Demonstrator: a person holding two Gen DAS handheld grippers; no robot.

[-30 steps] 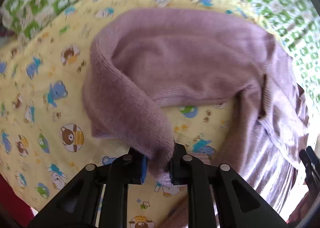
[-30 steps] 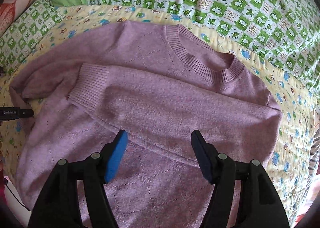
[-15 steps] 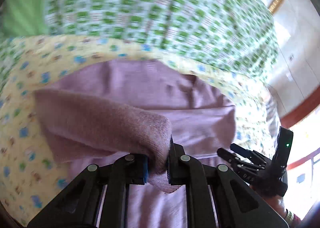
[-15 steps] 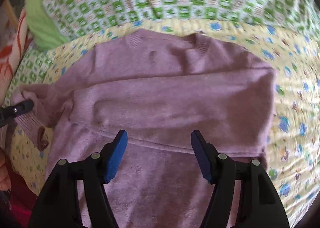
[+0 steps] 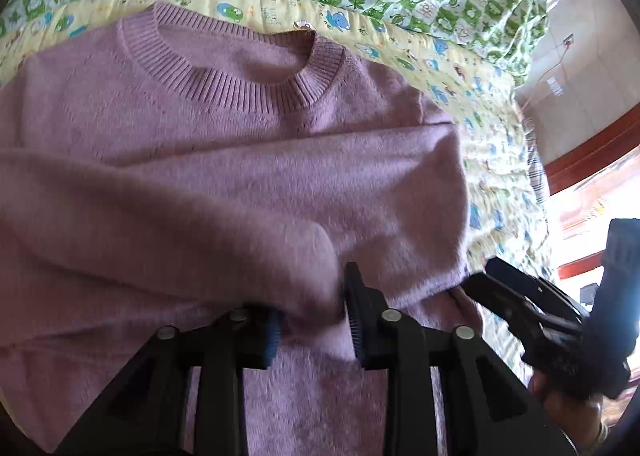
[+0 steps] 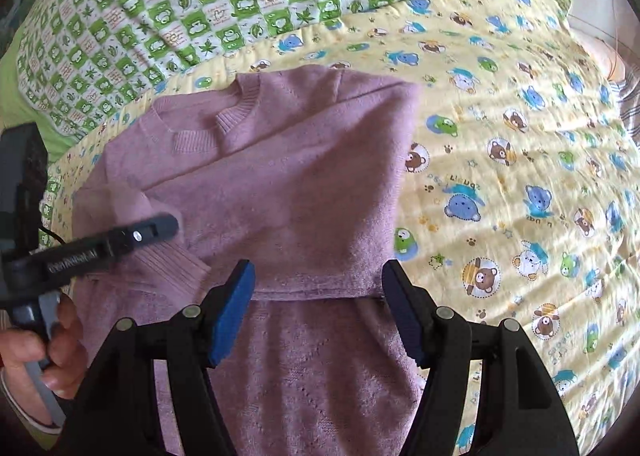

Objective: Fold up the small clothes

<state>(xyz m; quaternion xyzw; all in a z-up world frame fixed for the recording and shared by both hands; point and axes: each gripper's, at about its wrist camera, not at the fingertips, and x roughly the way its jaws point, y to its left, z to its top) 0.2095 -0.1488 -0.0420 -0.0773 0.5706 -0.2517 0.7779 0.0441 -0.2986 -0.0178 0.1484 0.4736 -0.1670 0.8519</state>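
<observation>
Mauve knit sweater (image 5: 240, 128) lay flat, neck up, on a yellow bear-print quilt (image 6: 520, 184) spread over the bed; green-and-white checked blanket (image 6: 200, 8) lay behind it, at the collar end. Ribbed collar (image 5: 248, 84) faced the checked blanket. One sleeve (image 6: 320, 184) was already folded across the chest, its edge running level across the body.

Left tongs (image 5: 314, 316) sat low over the sweater front with the other sleeve's cuff end (image 5: 308, 256) between the pads. Jaws had just been opening; fabric was between them, blurred, pads no longer pressing visibly on it. In the right wrist view the left tongs (image 6: 160, 224) reached in from the left edge over that sleeve, a hand (image 6: 48, 344) on the grip below.

Right tongs (image 6: 318, 308) were spread wide, nothing pinched, hovering above the folded sleeve's lower edge and the sweater body. The blue pads (image 6: 232, 316) were clear of the knit. In the left wrist view the right tongs (image 5: 516, 296) showed at the right, beside the sweater's side edge.
</observation>
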